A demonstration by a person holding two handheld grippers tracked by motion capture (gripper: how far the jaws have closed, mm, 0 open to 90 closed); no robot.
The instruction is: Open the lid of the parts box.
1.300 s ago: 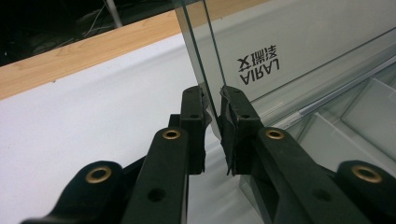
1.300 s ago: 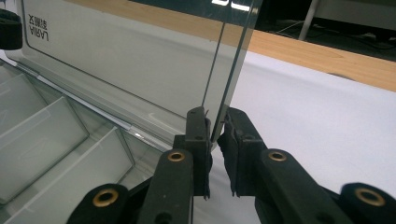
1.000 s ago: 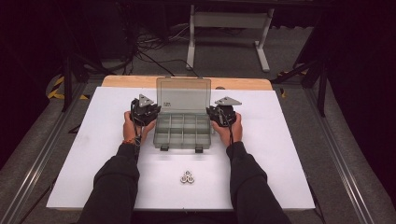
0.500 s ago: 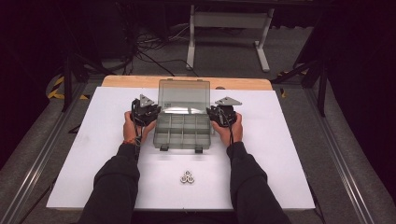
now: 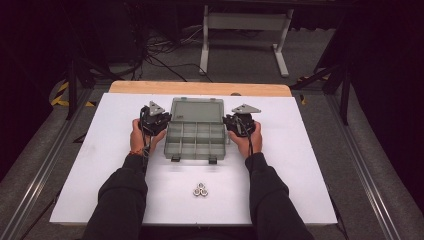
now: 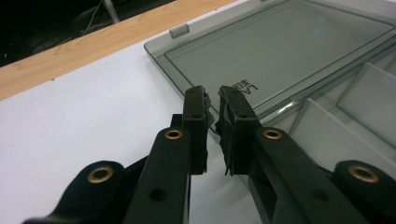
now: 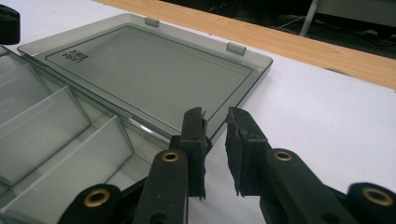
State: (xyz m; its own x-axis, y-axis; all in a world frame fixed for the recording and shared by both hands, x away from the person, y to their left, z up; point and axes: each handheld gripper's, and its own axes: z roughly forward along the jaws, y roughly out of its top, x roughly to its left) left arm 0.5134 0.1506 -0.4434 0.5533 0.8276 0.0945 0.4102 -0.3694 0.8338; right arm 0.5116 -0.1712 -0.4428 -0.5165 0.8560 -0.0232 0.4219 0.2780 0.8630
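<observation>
A clear grey compartment box point(image 5: 196, 141) lies open on the white board, its compartments empty. Its lid point(image 5: 197, 110) is folded flat toward the far side. My left gripper point(image 5: 167, 120) sits at the box's left side, its jaws point(image 6: 212, 100) pointing at the lid's near corner point(image 6: 261, 70). My right gripper point(image 5: 228, 121) sits at the right side, over the hinge edge point(image 7: 216, 119) by the lid point(image 7: 149, 70). Each pair of jaws stands a narrow gap apart with nothing between them. Three small metal nuts point(image 5: 200, 189) lie clustered on the board in front of the box.
The white board point(image 5: 305, 165) covers a wooden table whose far edge point(image 5: 200, 88) shows behind the lid. A white stand point(image 5: 245, 22) and cables are on the floor beyond. Metal rails run along both sides of the table.
The lid stood tilted up in the earlier frames and now lies flat behind the box. Both hands have kept their places beside it.
</observation>
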